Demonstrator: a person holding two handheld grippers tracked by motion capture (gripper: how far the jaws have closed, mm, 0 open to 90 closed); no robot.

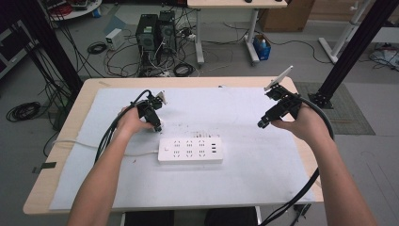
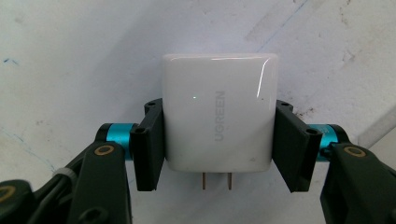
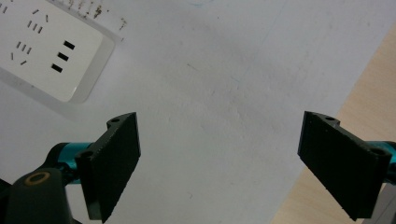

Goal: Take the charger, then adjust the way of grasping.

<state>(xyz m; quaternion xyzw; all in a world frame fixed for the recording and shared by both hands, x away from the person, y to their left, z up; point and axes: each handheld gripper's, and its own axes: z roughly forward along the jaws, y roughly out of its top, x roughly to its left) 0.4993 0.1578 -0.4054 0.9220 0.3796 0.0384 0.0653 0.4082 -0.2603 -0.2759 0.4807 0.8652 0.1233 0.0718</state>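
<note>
2 grippers in play, 1 per hand. Left gripper [image 2: 218, 140]: jaws pinching a white charger [image 2: 218, 114] by its 2 flat sides, pads hard against the casing, its 2 prongs pointing back toward the camera. The charger rests on or just above the white mat [image 1: 263, 174]; contact underneath cannot be told. In the high view the left gripper [image 1: 157, 126] sits just beyond the left end of the power strip [image 1: 190, 150], the charger itself hidden behind the hand.

Right gripper [image 3: 219, 158]: jaws spread wide, nothing between them, hovering over bare mat near the table's right edge; in the high view the right gripper [image 1: 261, 124] is well apart from the strip.

Step in hand, as judged: the grasp on the charger is made; lift and carry come next. Next move calls for raising it, turning the prongs down, and lining them up with a 2-slot socket on the strip. The free gripper may need to steady the strip.

Surface: the mat is scuffed, with dark specks, over a light wooden table [image 1: 61, 155]. Strip's white cord runs off left. Beyond: grey floor, computer towers [image 1: 156, 30], loose cables, a second table's legs, black frame posts.
</note>
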